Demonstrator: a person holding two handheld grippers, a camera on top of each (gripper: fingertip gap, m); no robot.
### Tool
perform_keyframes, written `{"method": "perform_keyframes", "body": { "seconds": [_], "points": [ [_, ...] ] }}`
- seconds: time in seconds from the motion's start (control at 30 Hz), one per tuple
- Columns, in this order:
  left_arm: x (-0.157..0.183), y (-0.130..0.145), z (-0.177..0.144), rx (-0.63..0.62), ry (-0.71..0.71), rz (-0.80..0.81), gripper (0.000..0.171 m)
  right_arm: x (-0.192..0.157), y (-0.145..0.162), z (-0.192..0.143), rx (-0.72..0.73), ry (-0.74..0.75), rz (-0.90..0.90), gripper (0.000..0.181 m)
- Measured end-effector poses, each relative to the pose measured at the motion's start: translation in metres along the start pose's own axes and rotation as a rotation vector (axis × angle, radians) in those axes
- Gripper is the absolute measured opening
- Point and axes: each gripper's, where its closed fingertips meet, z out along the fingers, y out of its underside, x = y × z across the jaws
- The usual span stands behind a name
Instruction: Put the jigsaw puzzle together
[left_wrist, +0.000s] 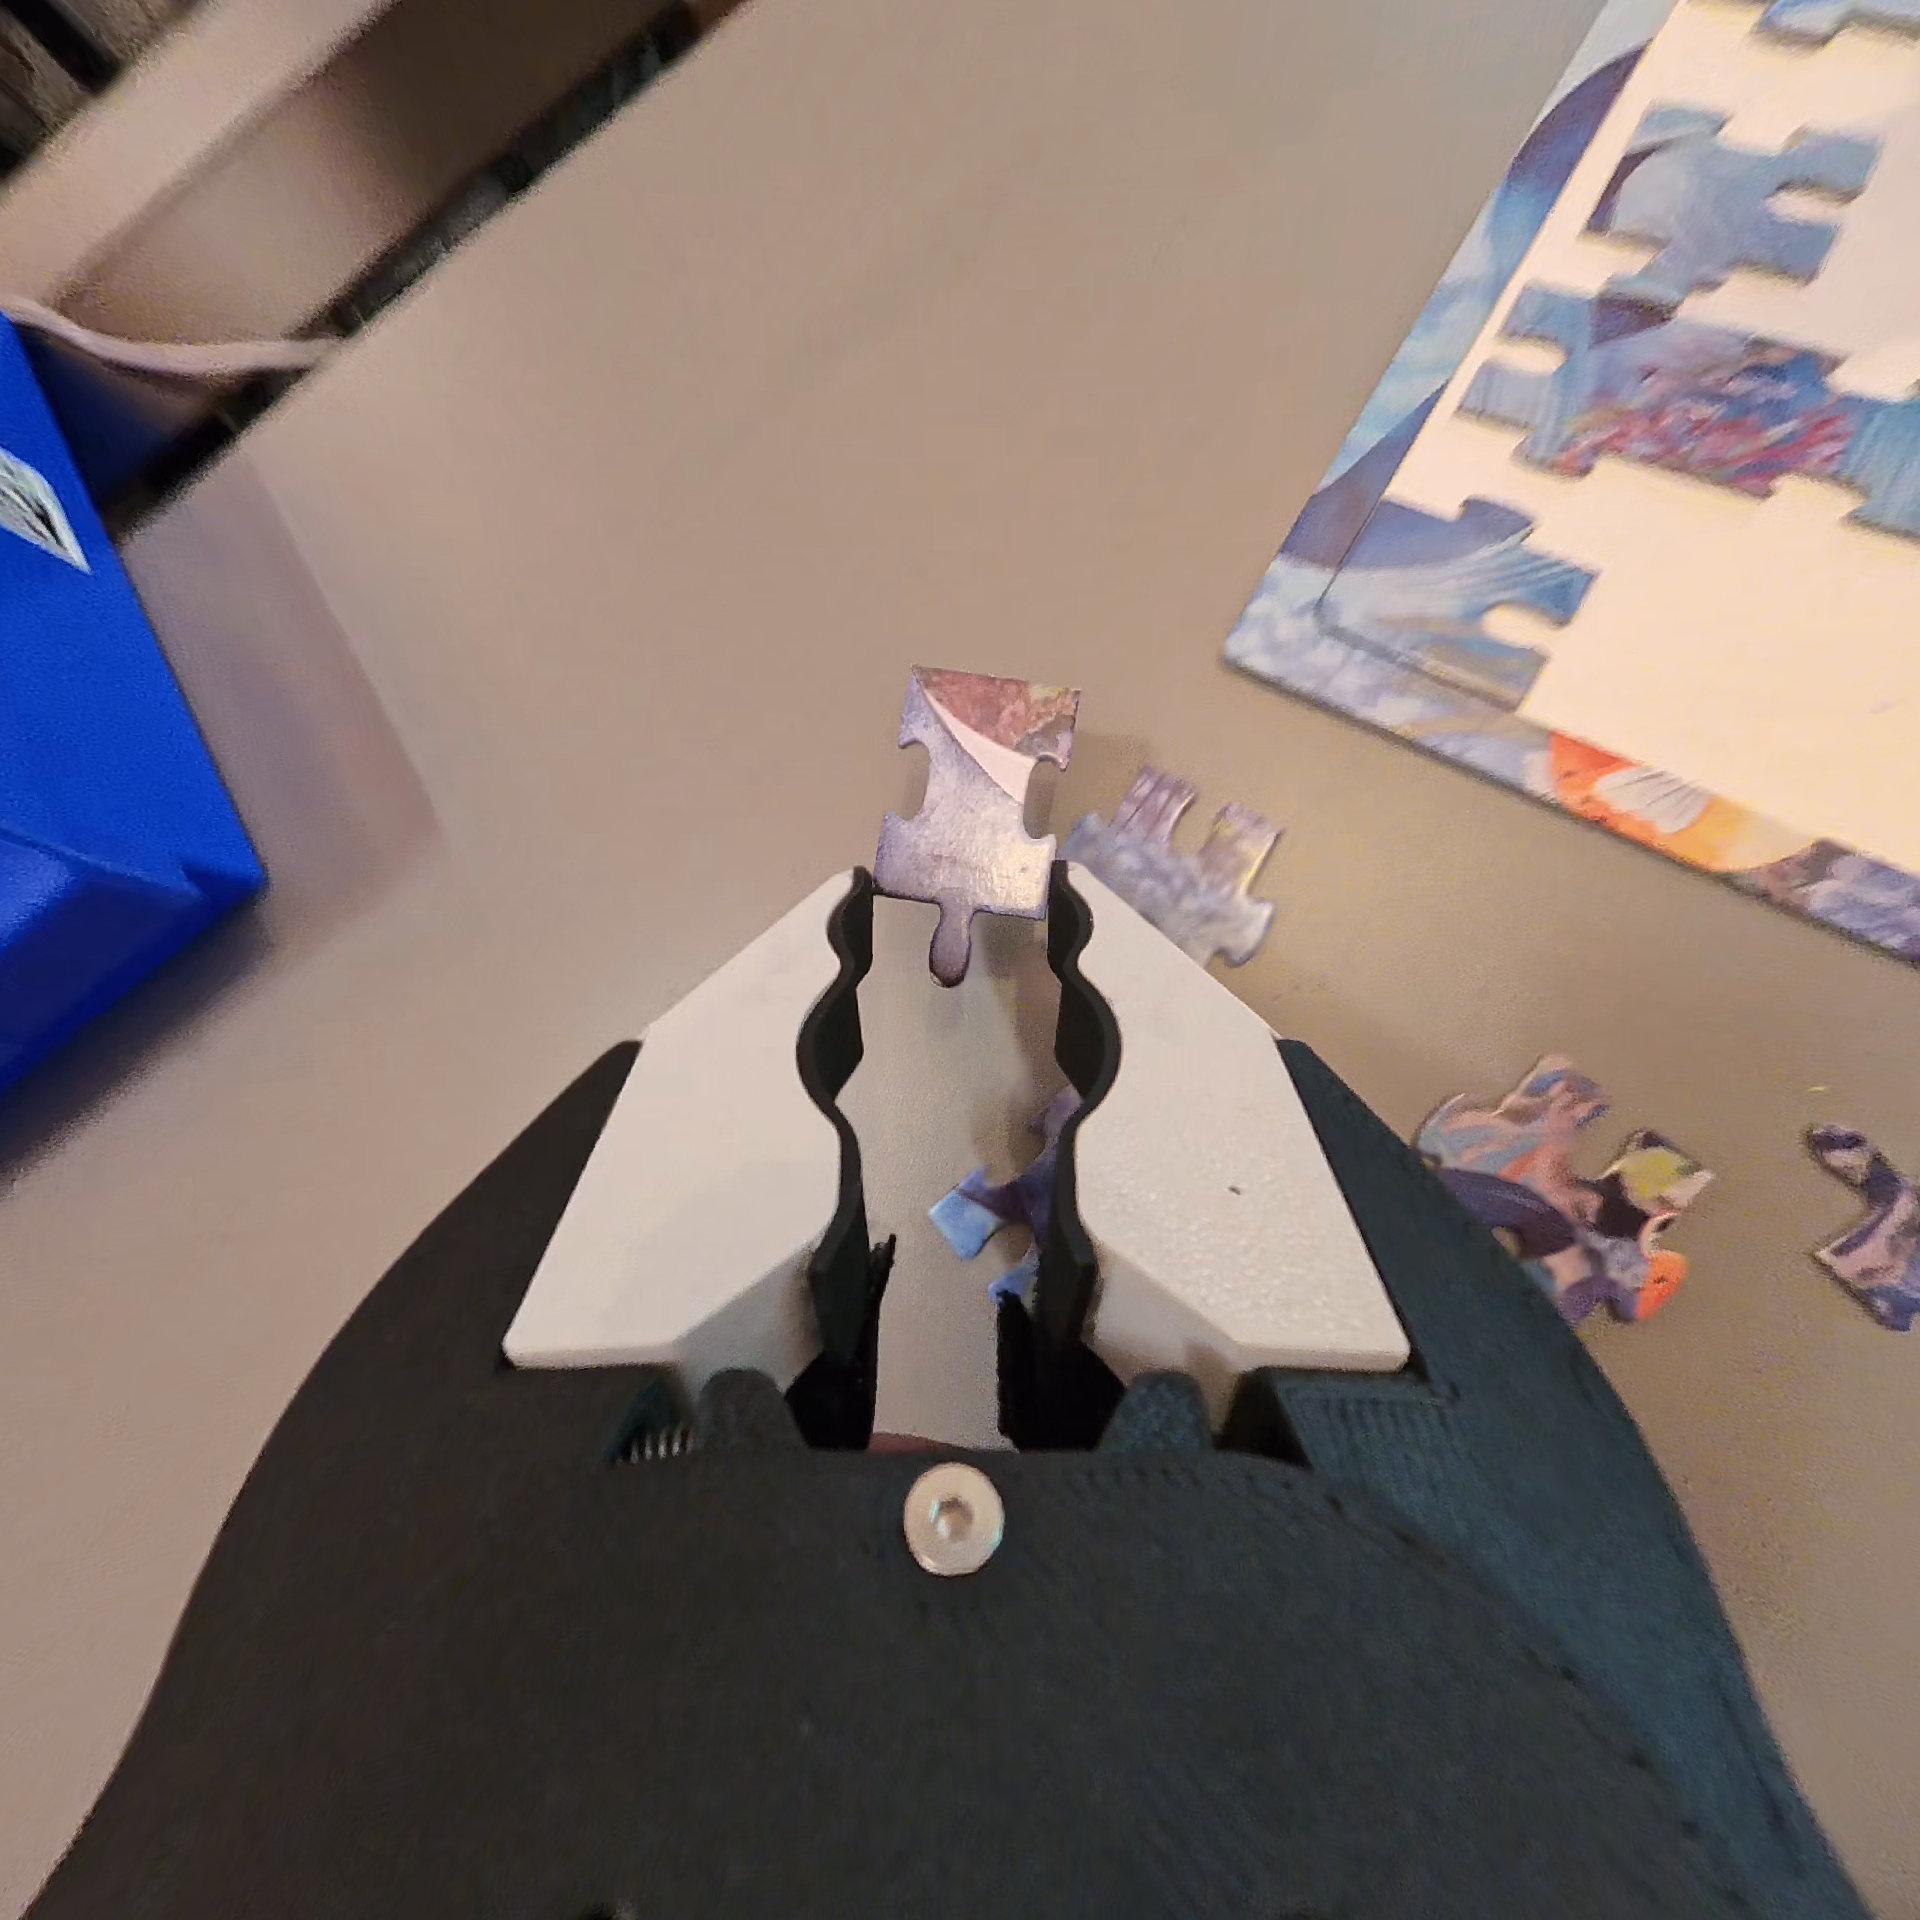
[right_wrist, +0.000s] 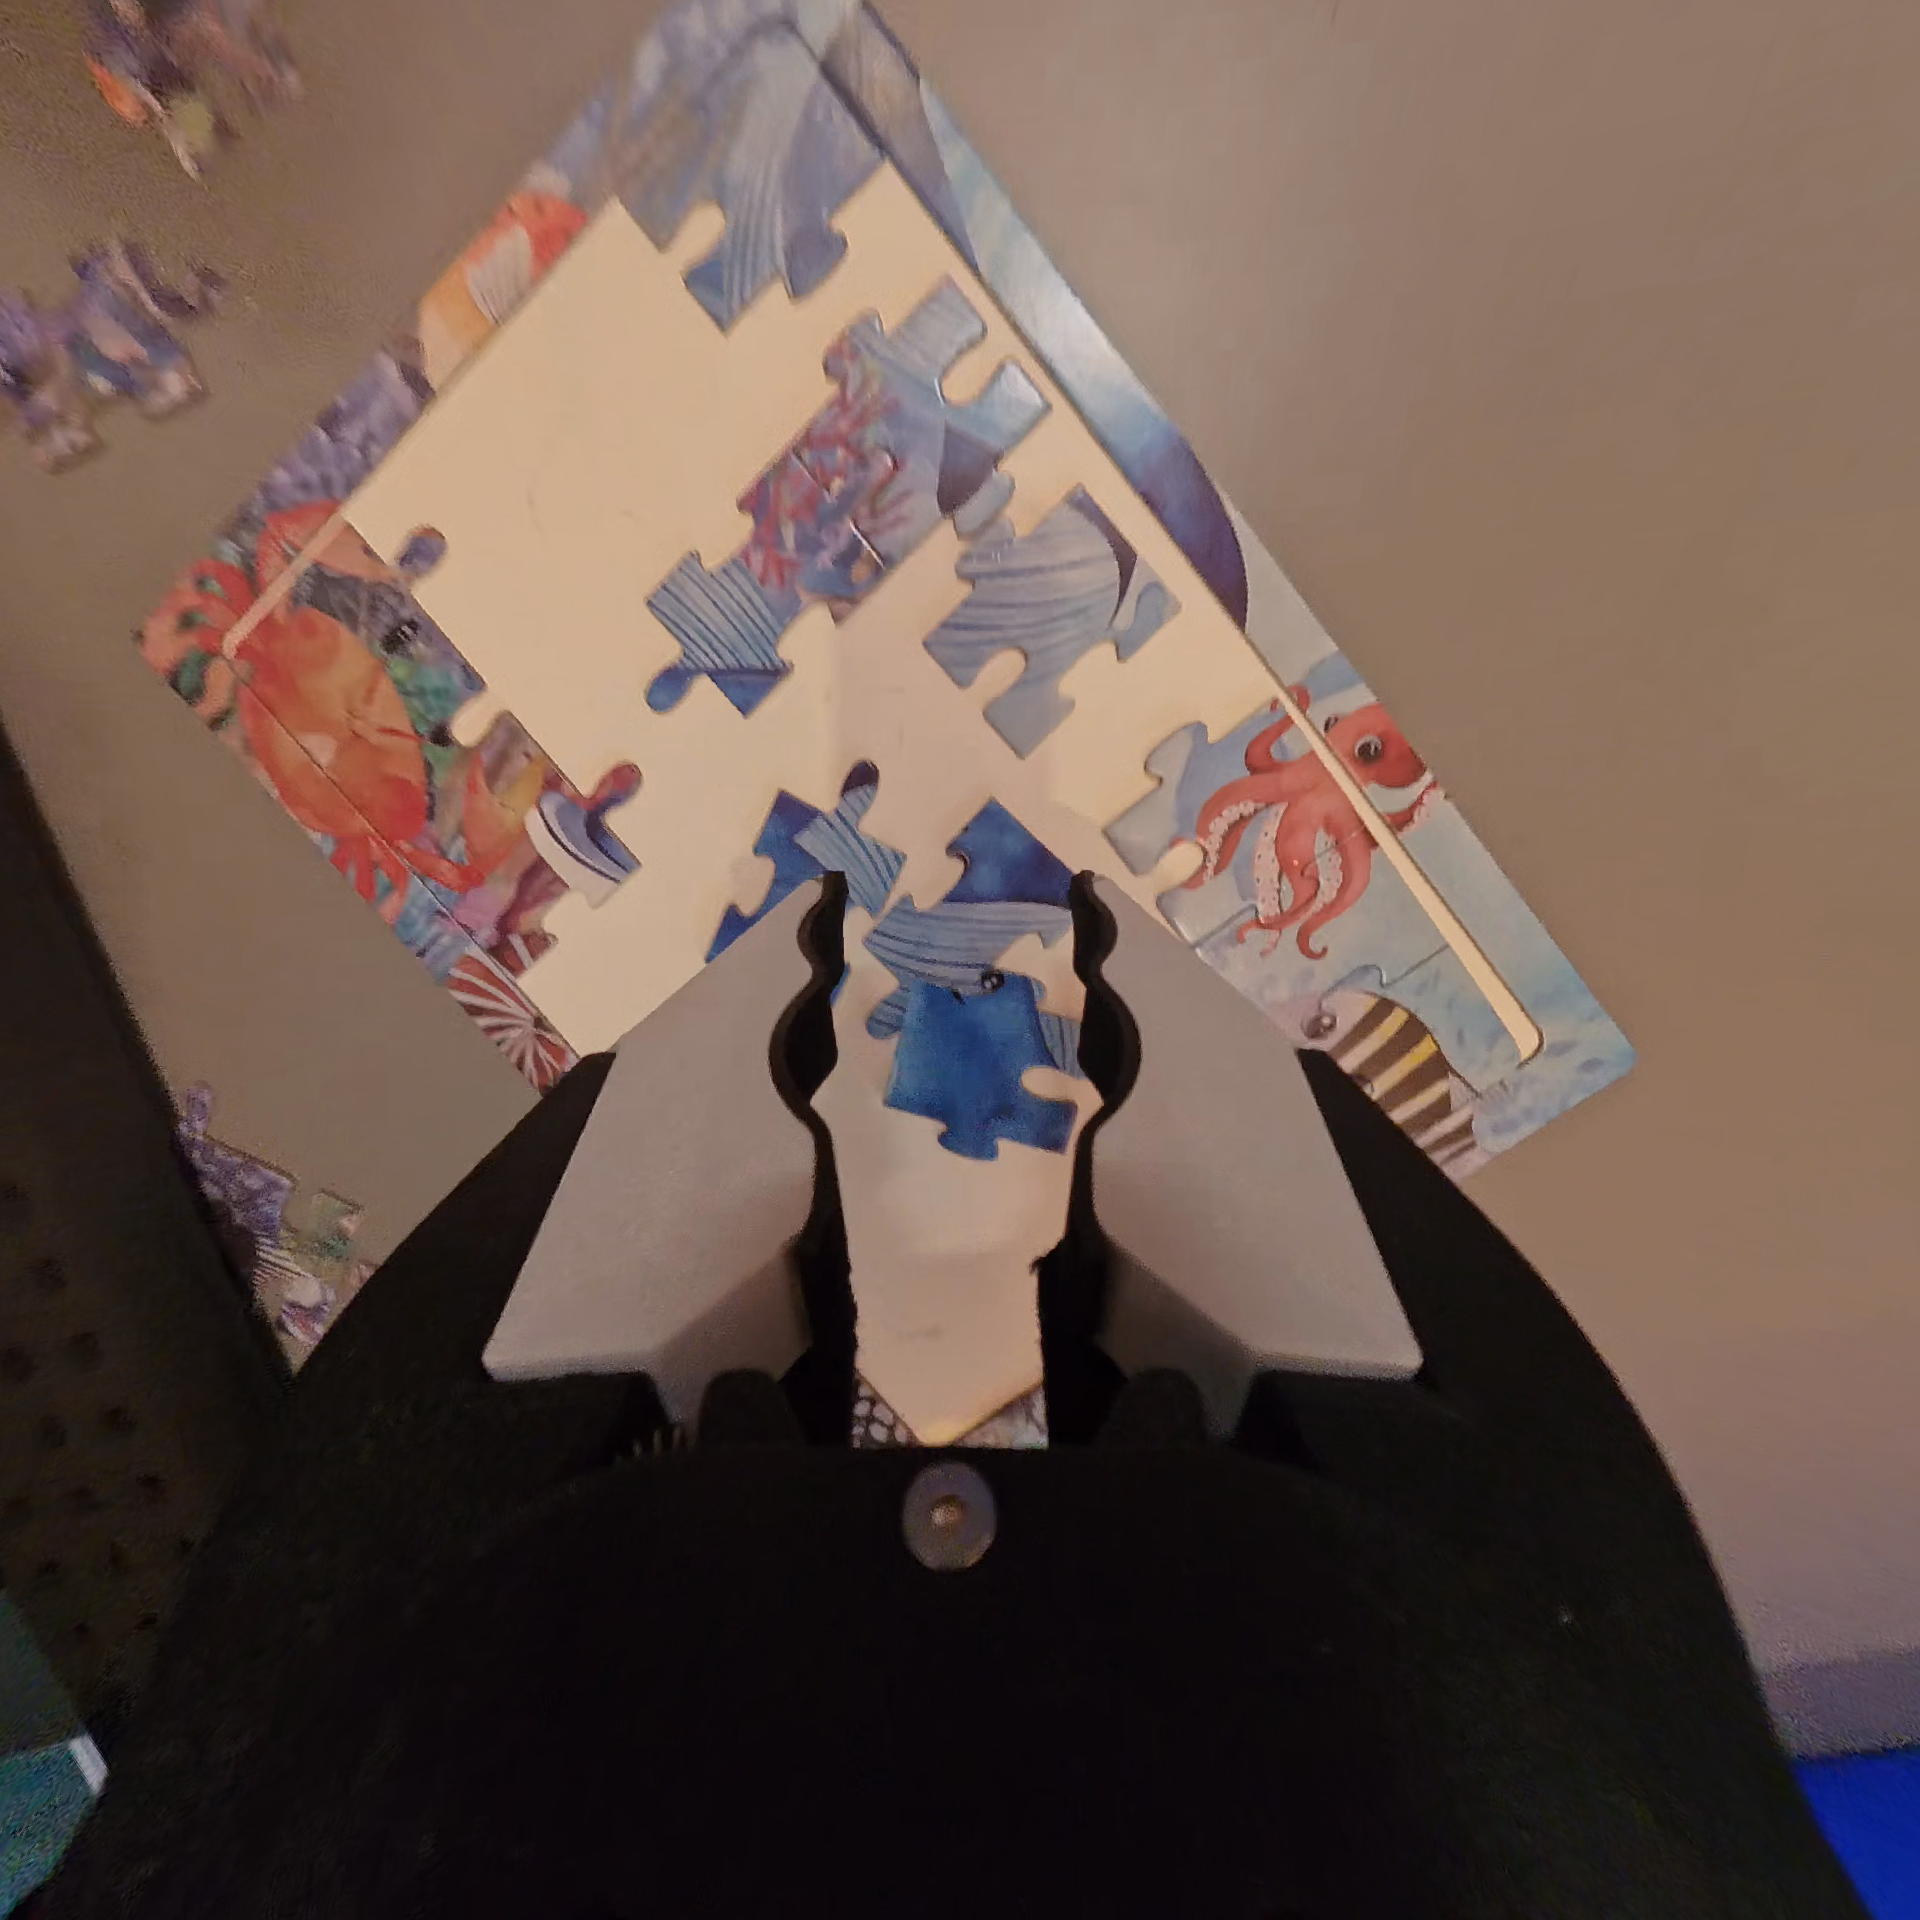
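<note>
The left gripper (left_wrist: 961, 883) pinches a purple puzzle piece (left_wrist: 977, 795) by its two side edges right at the fingertips; the piece stands up past the tips in the middle of the left wrist view, its small tab pointing back into the gap between the fingers. The piece is off the beige table (left_wrist: 727, 468). Just right of it on the table lies a pale blue loose piece (left_wrist: 1179, 873). Another blue piece (left_wrist: 997, 1195) shows through the gap between the fingers, and two more lie at the right edge: a multicoloured piece (left_wrist: 1558, 1205) and a dark blue piece (left_wrist: 1870, 1236). The puzzle board (left_wrist: 1714, 623) fills the upper right corner, blurred, with only a few pieces seated on its cream base. A blue box (left_wrist: 94, 748) sits at the left edge.

The right wrist view alone shows the board (right_wrist: 582, 447) almost whole, lying diagonally. Its picture border carries an orange crab (right_wrist: 322, 707) at the left and a red octopus (right_wrist: 1309, 821) at the right. Scattered blue pieces sit on the cream base. The right gripper (right_wrist: 956, 899) hangs over the board's near corner with its fingers moderately apart and nothing between them; a deep blue whale piece (right_wrist: 971, 1060) lies on the base below the gap. Blurred loose pieces (right_wrist: 94, 353) rest on the table in the upper left of that view.
</note>
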Motion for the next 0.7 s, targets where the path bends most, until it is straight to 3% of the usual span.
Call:
{"method": "perform_keyframes", "body": {
  "seconds": [0.23,0.37,0.53,0.63,0.7],
  "points": [
    [0.053,-0.067,-0.024,0.205,-0.082,0.168,0.032,-0.025,-0.054,-0.022,0.312,-0.171,0.071,0.045],
    [0.093,-0.1,-0.027,0.309,-0.124,0.283,0.032,-0.032,-0.07,-0.027,0.412,-0.26,0.116,0.046],
    [0.131,-0.121,-0.021,0.374,-0.16,0.402,0.032,-0.042,-0.078,-0.03,0.466,-0.376,0.151,0.046],
    [0.144,-0.131,-0.023,0.426,-0.164,0.414,0.032,-0.044,-0.078,-0.029,0.468,-0.387,0.139,0.038],
    [0.147,-0.134,-0.025,0.436,-0.175,0.425,0.032,-0.049,-0.078,-0.033,0.481,-0.418,0.11,0.012]
  ]
}}
